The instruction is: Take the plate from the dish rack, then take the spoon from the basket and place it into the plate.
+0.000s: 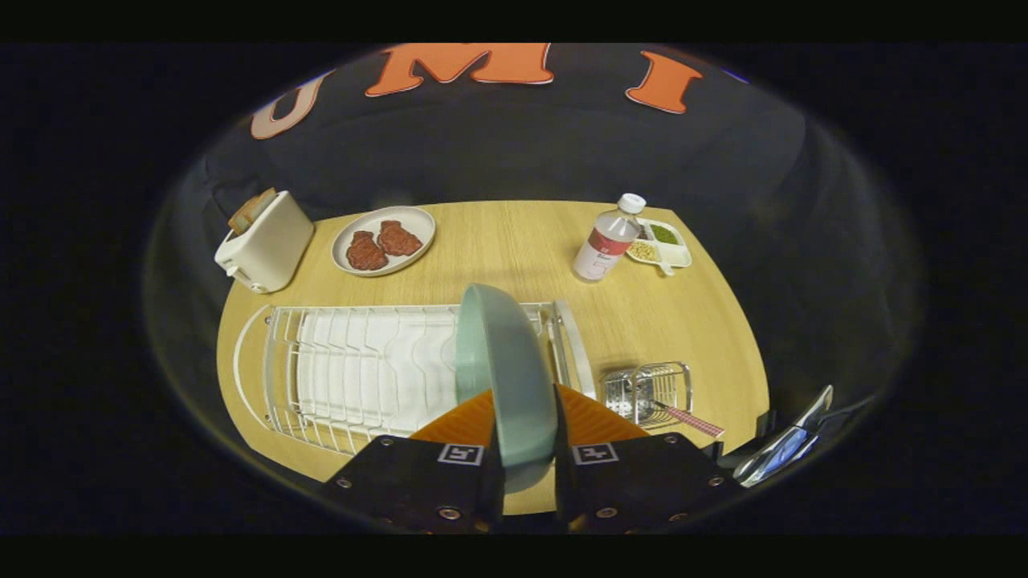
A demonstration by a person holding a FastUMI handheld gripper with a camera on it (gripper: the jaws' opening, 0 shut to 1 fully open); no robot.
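1 plate (506, 377) – gripper (526, 417) clamped | 1 spoon (687, 417) – 1 basket (650, 389)

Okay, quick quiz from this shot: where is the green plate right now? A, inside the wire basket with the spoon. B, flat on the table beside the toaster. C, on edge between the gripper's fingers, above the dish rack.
C: the green plate stands on edge, pinched by the gripper on both sides, over the dish rack.
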